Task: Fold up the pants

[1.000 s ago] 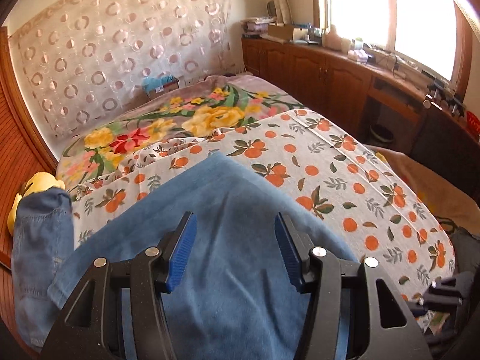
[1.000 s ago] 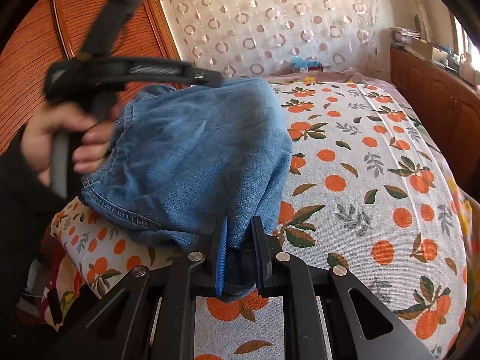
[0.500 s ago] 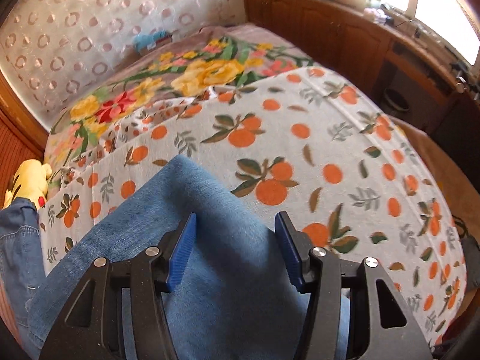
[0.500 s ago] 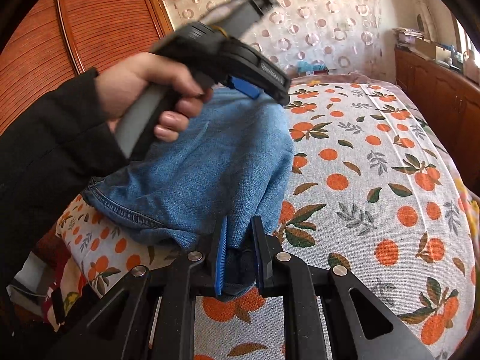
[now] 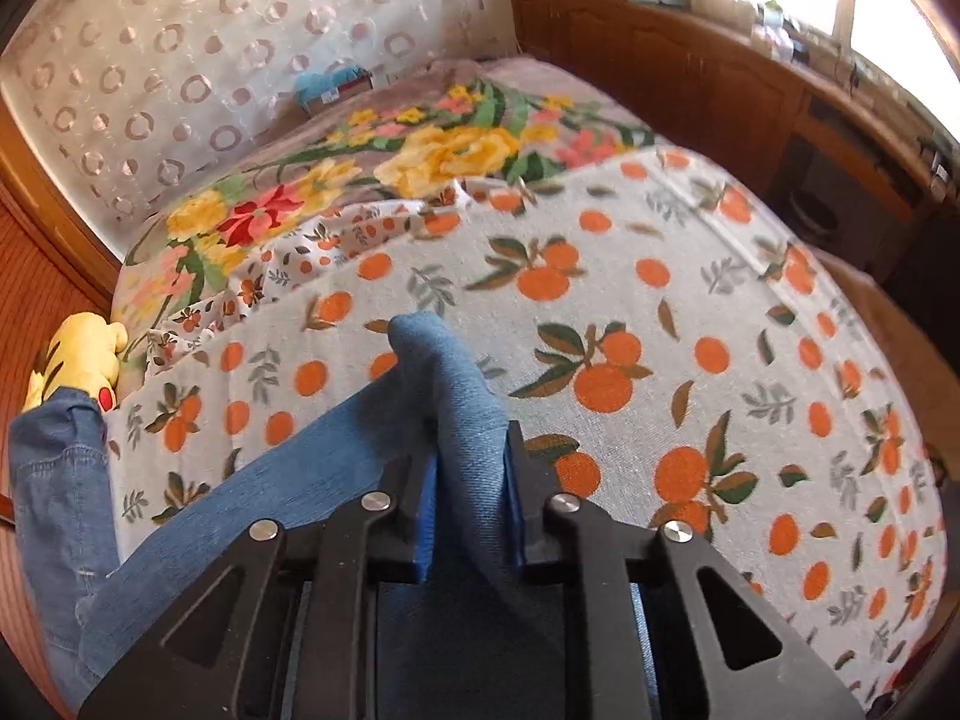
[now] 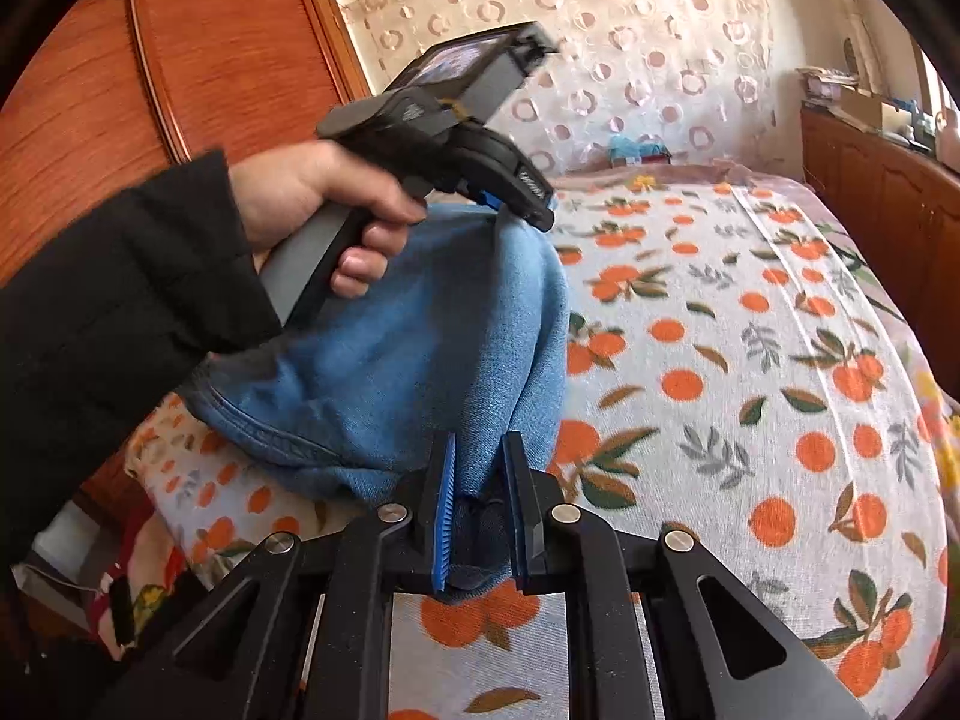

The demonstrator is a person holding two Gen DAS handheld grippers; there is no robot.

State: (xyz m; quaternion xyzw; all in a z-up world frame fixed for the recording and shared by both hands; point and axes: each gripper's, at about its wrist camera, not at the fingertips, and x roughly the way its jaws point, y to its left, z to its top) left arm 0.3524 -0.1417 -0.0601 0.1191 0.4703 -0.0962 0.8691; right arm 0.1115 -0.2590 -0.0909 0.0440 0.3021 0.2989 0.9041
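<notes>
While the blue denim pants [image 6: 420, 360] lie bunched at the near corner of the bed, their long axis in the right wrist view runs from the clamped fold at 6 o'clock up toward 12, where the raised end points at the curtain. In the left wrist view a leg trails off to 8 o'clock and hangs over the bed's edge. The right gripper [image 6: 479, 504] has its blue pads pressed onto a fold of denim, jaws nearly together. The left gripper [image 5: 471, 498] is closing its jaws around a pinched ridge of fabric whose tip points to 12 o'clock. A hand [image 6: 312, 204] in a black sleeve [image 6: 114, 300] carries that gripper at 10 o'clock. Beneath lies the orange-print bedsheet [image 6: 750, 390]; a floral blanket [image 5: 420, 162] sits beyond at 12, a yellow plush toy [image 5: 75, 354] at 9, and wooden cabinets [image 5: 690, 78] at 2.
</notes>
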